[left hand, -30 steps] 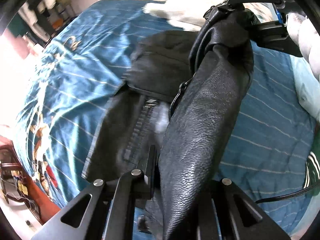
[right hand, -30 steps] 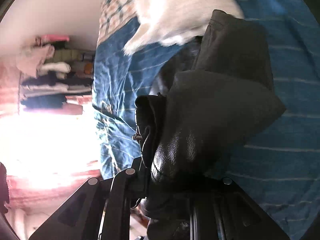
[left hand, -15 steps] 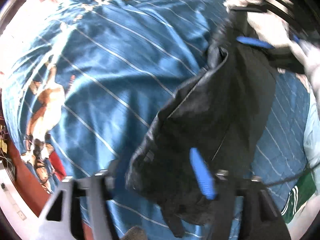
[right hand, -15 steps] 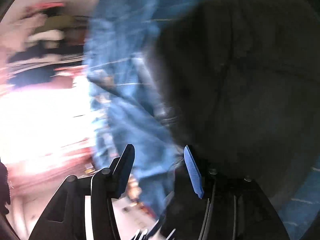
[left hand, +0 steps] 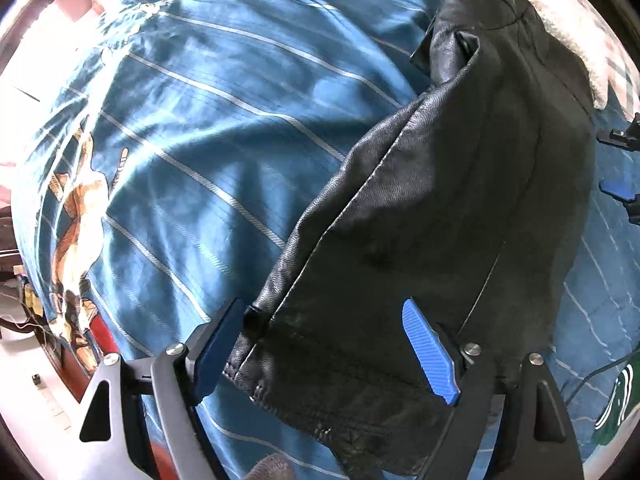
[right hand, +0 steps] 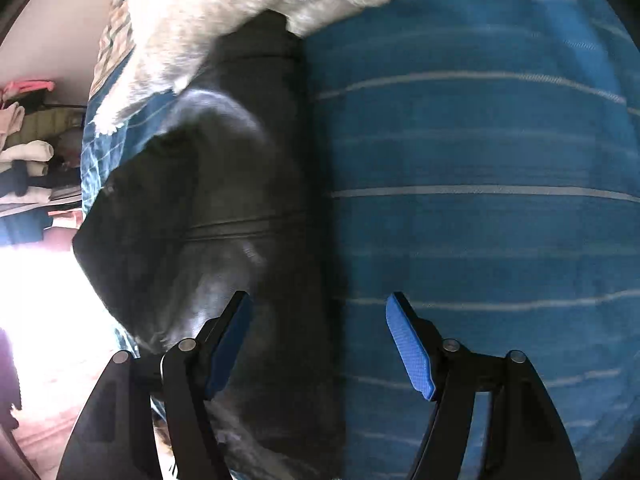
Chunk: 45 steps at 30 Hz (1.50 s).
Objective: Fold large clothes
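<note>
Your left gripper (left hand: 328,350) stands wide open over the hem of the black leather jacket (left hand: 460,208), gripping nothing; the jacket lies doubled into a long bundle on the blue striped bedspread (left hand: 192,128), its collar end up against the white fluffy garment (right hand: 248,16), so the fold looks laid down and left to settle. Your right gripper (right hand: 320,344) is spread just as wide and empty, one blue pad over the jacket's edge and the other over bare bedspread; that straddle suits pressing or squaring the long side next.
</note>
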{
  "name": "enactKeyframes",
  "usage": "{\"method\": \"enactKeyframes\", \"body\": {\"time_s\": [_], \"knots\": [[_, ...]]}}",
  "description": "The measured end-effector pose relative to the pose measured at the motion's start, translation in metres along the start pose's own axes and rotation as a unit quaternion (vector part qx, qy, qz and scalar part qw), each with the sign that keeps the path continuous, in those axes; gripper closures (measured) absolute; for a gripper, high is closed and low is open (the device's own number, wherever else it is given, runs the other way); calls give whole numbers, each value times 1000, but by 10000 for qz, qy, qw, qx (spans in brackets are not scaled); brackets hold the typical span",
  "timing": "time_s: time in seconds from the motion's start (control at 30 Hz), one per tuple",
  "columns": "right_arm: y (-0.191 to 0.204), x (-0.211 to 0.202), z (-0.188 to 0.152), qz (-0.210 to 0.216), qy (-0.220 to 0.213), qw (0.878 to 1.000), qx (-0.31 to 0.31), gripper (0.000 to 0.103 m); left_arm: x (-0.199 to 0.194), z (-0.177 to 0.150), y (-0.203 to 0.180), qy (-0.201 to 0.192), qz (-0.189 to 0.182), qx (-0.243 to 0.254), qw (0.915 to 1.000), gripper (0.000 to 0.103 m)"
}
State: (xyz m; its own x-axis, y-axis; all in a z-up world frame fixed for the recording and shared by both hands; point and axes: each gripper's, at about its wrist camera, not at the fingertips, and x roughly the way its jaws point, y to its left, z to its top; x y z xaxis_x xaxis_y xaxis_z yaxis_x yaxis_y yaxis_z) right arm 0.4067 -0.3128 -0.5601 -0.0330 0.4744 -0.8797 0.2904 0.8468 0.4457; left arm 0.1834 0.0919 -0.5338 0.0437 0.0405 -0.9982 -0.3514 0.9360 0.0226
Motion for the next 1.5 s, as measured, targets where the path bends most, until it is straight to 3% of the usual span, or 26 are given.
{"method": "enactKeyframes", "body": {"time_s": [0.13, 0.23, 0.4, 0.53, 0.57, 0.67, 0.73, 0.8, 0.9, 0.97, 1.07, 1.13, 1.23, 1.27, 1.33, 1.4, 1.5], "knots": [[-3, 16, 4, 175, 118, 9997, -115, 30, -4, 1, -13, 18, 106, 37, 9999, 22], [1, 24, 10, 446, 91, 9986, -255, 24, -5, 9, -22, 12, 181, 89, 9998, 22], [2, 48, 33, 1064, 183, 9936, -328, 4, 0, 9, -27, 28, 355, 121, 9993, 22], [15, 49, 39, 1434, 91, 9883, -514, 4, 19, 8, -23, 97, 468, 105, 9988, 19], [21, 50, 39, 1342, 73, 9890, -616, 9, 24, 9, -20, 131, 449, 55, 9989, 13], [16, 48, 35, 1300, -11, 9901, -523, 58, 31, 10, -16, 143, 398, -19, 9991, 8], [4, 38, 30, 1525, -152, 9881, -109, 73, 33, 11, -17, 168, 400, 12, 9991, 8], [-16, 16, 11, 1770, -375, 9824, 462, 82, 30, 12, -17, 129, 481, 122, 9987, 8], [-61, -21, -35, 1903, -754, 9692, 1371, 84, 12, 18, -11, -29, 568, 277, 9980, 9], [-103, -49, -77, 1858, -1025, 9542, 2107, 84, -2, 22, -4, -123, 538, 284, 9981, 9], [-173, -86, -160, 1711, -1281, 9206, 3269, 84, -26, 24, 6, -376, 592, 375, 9968, 9], [-214, -102, -215, 1437, -1280, 9089, 3699, 83, -36, 22, 12, -454, 618, 399, 9963, 9], [-252, -98, -257, 900, -826, 9135, 3882, 65, -43, 18, 15, -438, 635, 431, 9961, 9], [-257, -95, -264, 858, -704, 9136, 3911, 57, -41, 14, 13, -398, 638, 461, 9961, 9], [-272, -93, -278, 910, -486, 9139, 3927, 54, -35, 10, 5, -243, 677, 505, 9961, 9], [-269, -102, -280, 703, -416, 9242, 3732, 38, -30, 3, -1, -171, 636, 525, 9964, 9], [-259, -127, -280, 508, -490, 9419, 3285, 38, -34, -7, -18, -137, 605, 586, 9964, 9]]}}
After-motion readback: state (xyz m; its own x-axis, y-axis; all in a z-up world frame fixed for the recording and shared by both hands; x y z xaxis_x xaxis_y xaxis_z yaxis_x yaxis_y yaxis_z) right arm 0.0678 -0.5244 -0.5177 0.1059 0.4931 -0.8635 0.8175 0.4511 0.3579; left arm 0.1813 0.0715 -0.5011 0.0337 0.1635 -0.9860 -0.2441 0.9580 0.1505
